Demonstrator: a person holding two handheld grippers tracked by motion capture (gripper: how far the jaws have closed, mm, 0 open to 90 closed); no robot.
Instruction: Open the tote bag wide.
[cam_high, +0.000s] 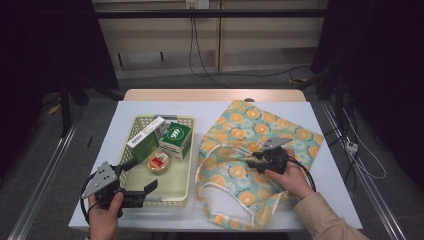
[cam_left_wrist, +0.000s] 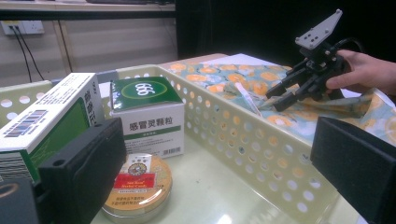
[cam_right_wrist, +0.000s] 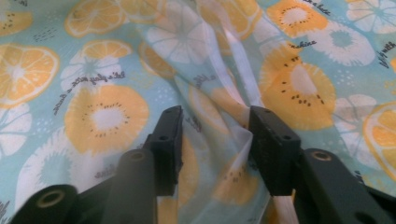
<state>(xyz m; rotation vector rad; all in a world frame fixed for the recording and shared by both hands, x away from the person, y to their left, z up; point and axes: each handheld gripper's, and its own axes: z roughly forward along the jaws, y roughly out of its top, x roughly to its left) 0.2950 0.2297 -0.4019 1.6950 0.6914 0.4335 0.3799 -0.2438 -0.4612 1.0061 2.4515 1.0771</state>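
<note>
Fabric bag (cam_high: 250, 150) lies flat on the table, right of the basket (cam_high: 131, 131); right gripper (cam_high: 256, 159) stands open over a raised fold, jaws either side. Left gripper (cam_high: 142, 186) open at basket's near edge

The bag (cam_high: 250, 150) is thin printed cloth, matt and softly creased, its weave fine enough to look smooth in the right gripper view; its straps (cam_high: 220, 187) are a plain pale fabric tape. The basket (cam_high: 186, 180) is pale perforated plastic with a slight sheen. Inside it, the two boxes (cam_left_wrist: 149, 116) are printed cardboard, semi-glossy, and the round tin (cam_left_wrist: 137, 186) looks like metal with a glossy paper label, though the blur leaves that uncertain. The right tool (cam_high: 256, 159) and left tool (cam_high: 142, 176) have matt black plastic jaws; each carries a dull grey plate that may be metal. The surface (cam_high: 325, 165) is covered in a smooth, matt white sheet over a wood-toned edge.
</note>
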